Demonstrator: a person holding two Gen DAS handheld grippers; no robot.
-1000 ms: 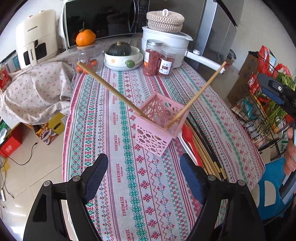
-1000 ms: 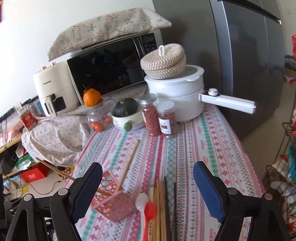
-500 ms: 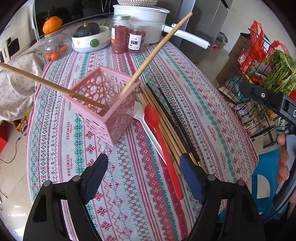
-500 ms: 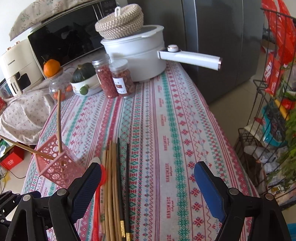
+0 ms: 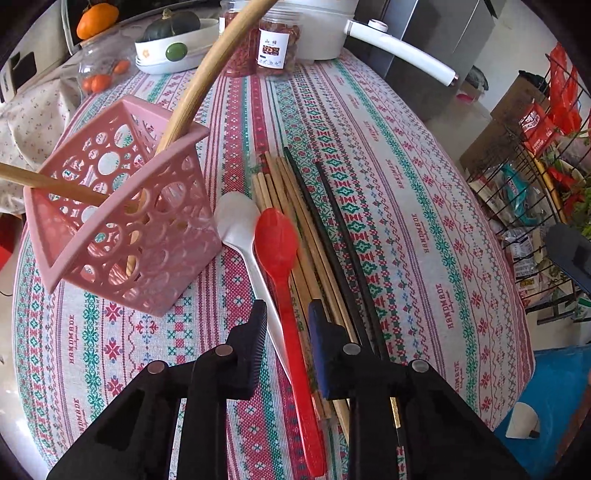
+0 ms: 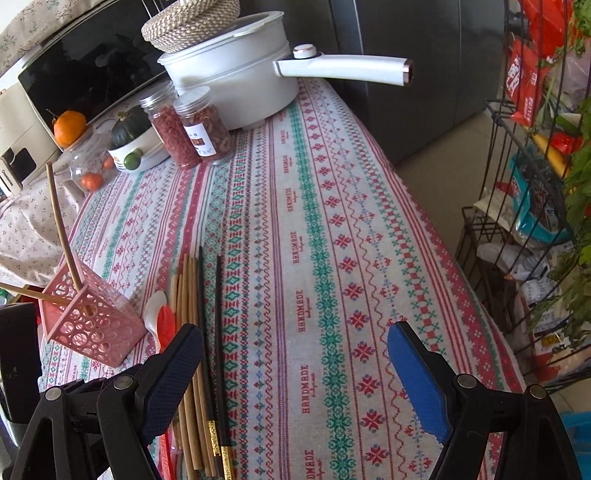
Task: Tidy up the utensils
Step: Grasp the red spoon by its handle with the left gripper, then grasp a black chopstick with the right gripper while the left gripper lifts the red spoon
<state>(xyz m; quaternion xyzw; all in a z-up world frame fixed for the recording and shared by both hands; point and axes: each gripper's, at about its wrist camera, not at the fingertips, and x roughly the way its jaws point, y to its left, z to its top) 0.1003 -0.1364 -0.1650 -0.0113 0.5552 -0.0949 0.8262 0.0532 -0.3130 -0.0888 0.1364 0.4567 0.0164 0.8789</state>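
Two spoons [image 5: 275, 236] lie on patterned tablecloth [image 6: 332, 236] beside fridge [image 6: 406, 48].

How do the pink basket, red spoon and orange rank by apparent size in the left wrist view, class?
1. pink basket
2. red spoon, long but thin
3. orange

The orange sits far from the camera, so its small look is partly distance.

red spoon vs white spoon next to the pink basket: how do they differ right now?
The red spoon is translucent red; the white spoon is opaque white. The red spoon's handle runs between the closing jaws of the left gripper; the white spoon's handle passes under its left finger. The white spoon lies nearer the pink basket. Both lie bowl-up on the tablecloth.
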